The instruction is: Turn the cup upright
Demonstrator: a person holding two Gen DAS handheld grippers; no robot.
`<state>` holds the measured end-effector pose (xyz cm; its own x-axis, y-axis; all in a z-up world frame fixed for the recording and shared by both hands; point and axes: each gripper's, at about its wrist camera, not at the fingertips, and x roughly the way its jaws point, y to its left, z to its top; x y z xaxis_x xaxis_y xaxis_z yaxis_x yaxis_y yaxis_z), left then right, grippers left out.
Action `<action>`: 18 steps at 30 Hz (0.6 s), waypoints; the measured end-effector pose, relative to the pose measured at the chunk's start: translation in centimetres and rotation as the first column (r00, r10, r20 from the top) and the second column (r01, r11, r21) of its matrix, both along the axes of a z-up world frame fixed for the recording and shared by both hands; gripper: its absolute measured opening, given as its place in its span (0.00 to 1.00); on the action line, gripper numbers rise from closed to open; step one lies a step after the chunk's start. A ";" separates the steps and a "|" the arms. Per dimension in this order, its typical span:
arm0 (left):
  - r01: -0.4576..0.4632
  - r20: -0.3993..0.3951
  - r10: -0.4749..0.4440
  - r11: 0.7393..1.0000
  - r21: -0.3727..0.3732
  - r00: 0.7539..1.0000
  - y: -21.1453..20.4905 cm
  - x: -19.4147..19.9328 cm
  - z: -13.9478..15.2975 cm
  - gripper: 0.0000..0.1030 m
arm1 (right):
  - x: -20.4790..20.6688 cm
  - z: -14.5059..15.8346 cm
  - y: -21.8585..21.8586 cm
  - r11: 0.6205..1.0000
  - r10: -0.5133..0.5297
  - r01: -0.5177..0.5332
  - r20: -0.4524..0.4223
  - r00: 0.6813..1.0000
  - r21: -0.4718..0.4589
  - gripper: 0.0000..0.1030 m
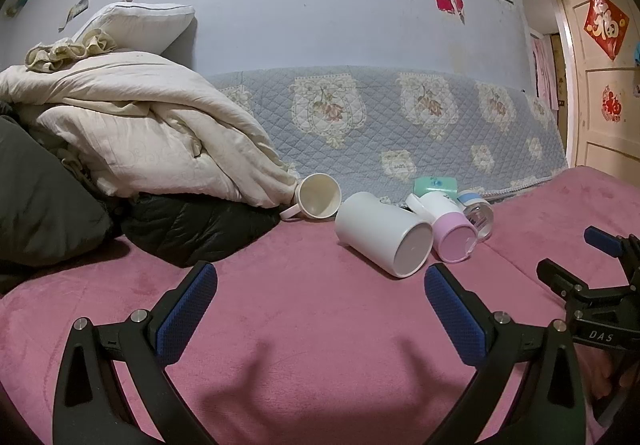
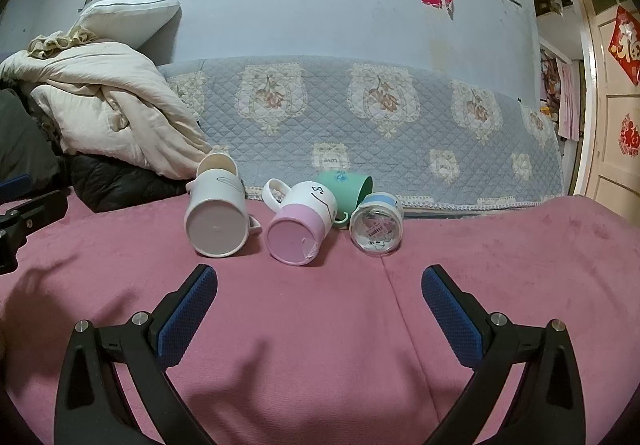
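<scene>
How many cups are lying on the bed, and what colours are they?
White: 2, the big white cup and the small white cup.
Pink and white: 1.
Green: 1.
Clear with a blue band: 1.
Total: 5, all tipped over.

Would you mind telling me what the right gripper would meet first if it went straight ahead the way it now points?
Probably the pink-bottomed mug, lying on its side with its base toward the open right gripper. Only pink bedcover lies between them, though depth is hard to judge.
</scene>
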<state>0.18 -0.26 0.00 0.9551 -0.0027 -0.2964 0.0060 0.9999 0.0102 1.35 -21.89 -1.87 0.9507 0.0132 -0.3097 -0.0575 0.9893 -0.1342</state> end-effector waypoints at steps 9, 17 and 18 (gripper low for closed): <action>0.001 -0.001 -0.001 1.000 0.002 1.000 0.0 0.0 -0.1 1.00 | 0.2 -0.1 0.0 1.000 0.001 -0.001 -0.012 1.000 0.002 1.00; -0.002 -0.002 0.002 1.000 0.003 1.000 0.0 0.0 -0.1 1.00 | 0.2 -0.2 0.1 1.000 0.000 0.000 -0.016 1.000 0.001 1.00; -0.006 -0.006 0.006 1.000 0.004 1.000 0.0 0.1 -0.1 1.00 | 0.2 -0.2 0.1 1.000 0.000 0.000 -0.016 1.000 0.001 1.00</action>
<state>0.27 -0.27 -0.11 0.9533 0.0037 -0.3019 0.0005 0.9999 0.0140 1.57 -21.83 -2.08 0.9458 0.0131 -0.3245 -0.0591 0.9895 -0.1322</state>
